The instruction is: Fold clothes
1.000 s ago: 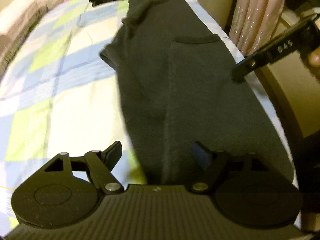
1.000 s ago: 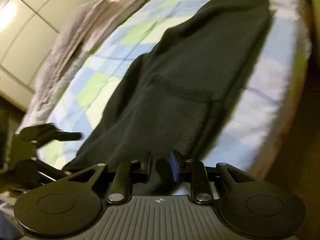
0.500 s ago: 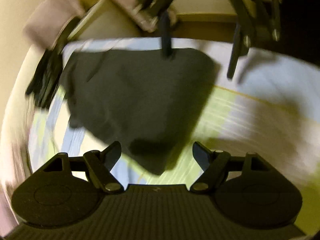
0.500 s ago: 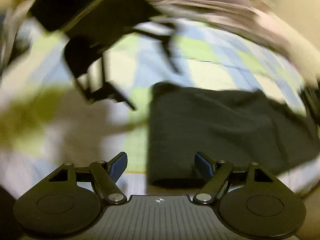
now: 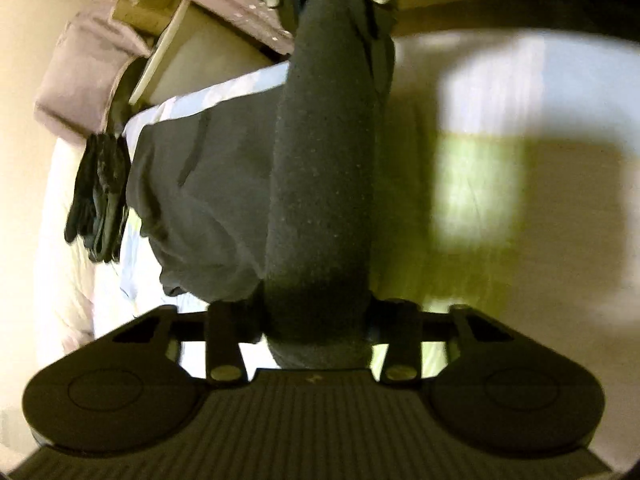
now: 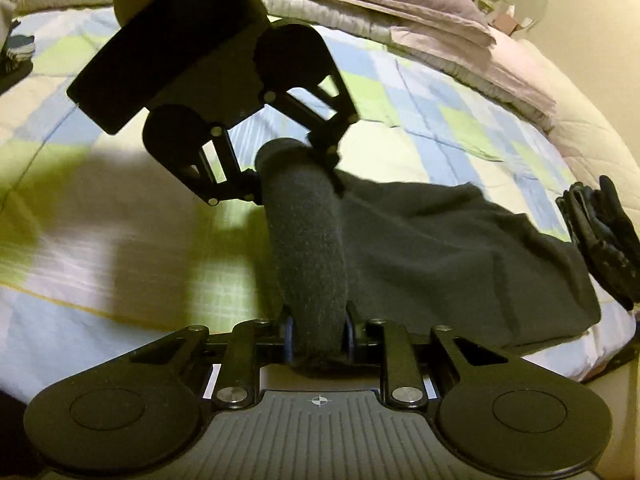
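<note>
Beneath us spreads a bed quilt point(image 6: 460, 128) checked in pale blue, green and cream, with folded mauve bedding point(image 6: 400, 4) along its far edge. We hold a dark grey garment point(image 6: 460, 240) by one rolled, stretched edge that runs like a thick tube between our two grippers, while the rest of the cloth drapes down onto the quilt. Our right gripper point(image 6: 318, 338) is clamped on the near end of that tube, the cloth bulging between its blue-padded jaws. Our left gripper point(image 5: 316, 320) is clenched on the opposite end, its jaws pressed in against the fabric; in the right wrist view it point(image 6: 296, 184) faces us from across the roll, tilted downward toward the bed. A pair of black gloves point(image 6: 604, 236) lies on the quilt just beside the garment's far corner.
</note>
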Action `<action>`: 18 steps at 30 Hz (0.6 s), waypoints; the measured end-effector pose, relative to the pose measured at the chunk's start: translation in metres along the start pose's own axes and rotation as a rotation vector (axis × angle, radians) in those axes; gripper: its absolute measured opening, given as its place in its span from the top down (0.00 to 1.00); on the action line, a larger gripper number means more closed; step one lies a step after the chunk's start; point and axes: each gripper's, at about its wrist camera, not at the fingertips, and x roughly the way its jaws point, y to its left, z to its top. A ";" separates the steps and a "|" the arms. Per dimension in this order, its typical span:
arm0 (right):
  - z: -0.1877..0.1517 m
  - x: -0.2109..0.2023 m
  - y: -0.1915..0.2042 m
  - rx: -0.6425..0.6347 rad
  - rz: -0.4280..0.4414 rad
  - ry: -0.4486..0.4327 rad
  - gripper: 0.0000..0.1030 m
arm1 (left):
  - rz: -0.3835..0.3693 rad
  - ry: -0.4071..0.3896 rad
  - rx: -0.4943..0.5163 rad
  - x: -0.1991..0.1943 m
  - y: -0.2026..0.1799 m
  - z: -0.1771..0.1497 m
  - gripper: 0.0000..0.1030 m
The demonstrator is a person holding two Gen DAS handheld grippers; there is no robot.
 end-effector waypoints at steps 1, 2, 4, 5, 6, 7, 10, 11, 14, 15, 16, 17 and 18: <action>0.002 -0.007 -0.004 0.002 0.005 -0.004 0.79 | -0.005 0.001 -0.020 -0.007 0.006 0.002 0.75; 0.005 -0.013 -0.008 0.004 0.010 -0.008 0.79 | -0.008 0.005 -0.038 -0.017 0.011 0.004 0.75; 0.015 -0.029 -0.017 0.003 0.024 -0.019 0.79 | -0.014 0.015 -0.075 -0.036 0.024 0.009 0.76; 0.018 -0.044 -0.019 0.004 0.040 -0.022 0.79 | -0.020 0.020 -0.097 -0.044 0.030 0.013 0.76; 0.021 -0.059 -0.021 0.005 0.057 -0.025 0.79 | -0.026 0.025 -0.119 -0.053 0.037 0.016 0.76; 0.025 -0.067 -0.028 0.021 0.073 -0.027 0.79 | -0.038 0.028 -0.143 -0.059 0.046 0.020 0.76; 0.033 -0.093 -0.055 0.087 0.101 -0.030 0.79 | -0.097 0.037 -0.222 -0.062 0.087 0.036 0.76; 0.034 -0.099 -0.067 0.113 0.100 -0.034 0.79 | -0.118 0.039 -0.239 -0.061 0.103 0.041 0.76; 0.038 -0.110 -0.113 0.176 0.105 -0.048 0.79 | -0.187 0.044 -0.278 -0.052 0.154 0.054 0.75; 0.039 -0.113 -0.128 0.187 0.106 -0.054 0.79 | -0.206 0.046 -0.287 -0.048 0.171 0.058 0.74; 0.039 -0.116 -0.143 0.198 0.106 -0.059 0.79 | -0.223 0.048 -0.295 -0.042 0.190 0.062 0.74; 0.039 -0.117 -0.161 0.213 0.112 -0.068 0.79 | -0.241 0.051 -0.306 -0.036 0.209 0.067 0.74; 0.039 -0.118 -0.179 0.229 0.117 -0.076 0.79 | -0.261 0.054 -0.322 -0.027 0.231 0.071 0.73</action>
